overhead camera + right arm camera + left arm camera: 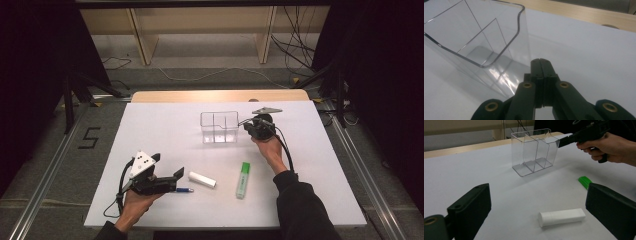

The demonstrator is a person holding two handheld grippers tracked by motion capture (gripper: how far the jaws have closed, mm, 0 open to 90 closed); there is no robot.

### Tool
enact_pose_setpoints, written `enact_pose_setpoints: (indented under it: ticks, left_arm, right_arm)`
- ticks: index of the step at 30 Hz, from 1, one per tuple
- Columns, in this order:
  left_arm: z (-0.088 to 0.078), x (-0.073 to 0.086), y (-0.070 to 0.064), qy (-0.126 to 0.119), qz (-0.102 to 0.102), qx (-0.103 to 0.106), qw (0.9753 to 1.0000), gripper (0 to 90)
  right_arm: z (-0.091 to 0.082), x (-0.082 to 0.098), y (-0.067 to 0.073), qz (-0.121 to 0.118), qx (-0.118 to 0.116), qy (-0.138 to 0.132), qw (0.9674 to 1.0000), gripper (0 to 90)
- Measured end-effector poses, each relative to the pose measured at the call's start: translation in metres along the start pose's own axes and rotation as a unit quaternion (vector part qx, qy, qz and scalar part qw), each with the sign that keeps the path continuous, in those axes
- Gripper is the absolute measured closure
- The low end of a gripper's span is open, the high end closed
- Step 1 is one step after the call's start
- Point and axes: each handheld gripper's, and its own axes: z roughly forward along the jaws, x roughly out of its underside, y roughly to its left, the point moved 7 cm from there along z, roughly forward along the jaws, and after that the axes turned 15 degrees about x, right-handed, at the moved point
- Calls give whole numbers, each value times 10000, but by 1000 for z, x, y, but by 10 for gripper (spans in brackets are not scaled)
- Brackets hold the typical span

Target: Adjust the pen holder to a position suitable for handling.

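On your desk (165, 125) you have one clear plastic organizer (219, 127), and it is split into three compartments. Lying in front of you are one white tube (202, 179), one green highlighter (243, 179) and one blue pen (184, 190), so three loose items in all. You hold two tongs, one left (170, 167) and one right (247, 124).
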Motion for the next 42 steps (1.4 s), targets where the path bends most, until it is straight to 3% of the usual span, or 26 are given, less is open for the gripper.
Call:
enact_pose_setpoints:
  ticks: [18, 42]
  left_arm:
    - [-1, 0, 1, -1, -14, -8, 10000, 58]
    - [-2, -1, 1, -25, -15, -7, 10000, 58]
  right_arm:
    - [11, 1, 16, 77, -125, 101, 9998, 900]
    - [15, -6, 49, -120, -292, 85, 9995, 900]
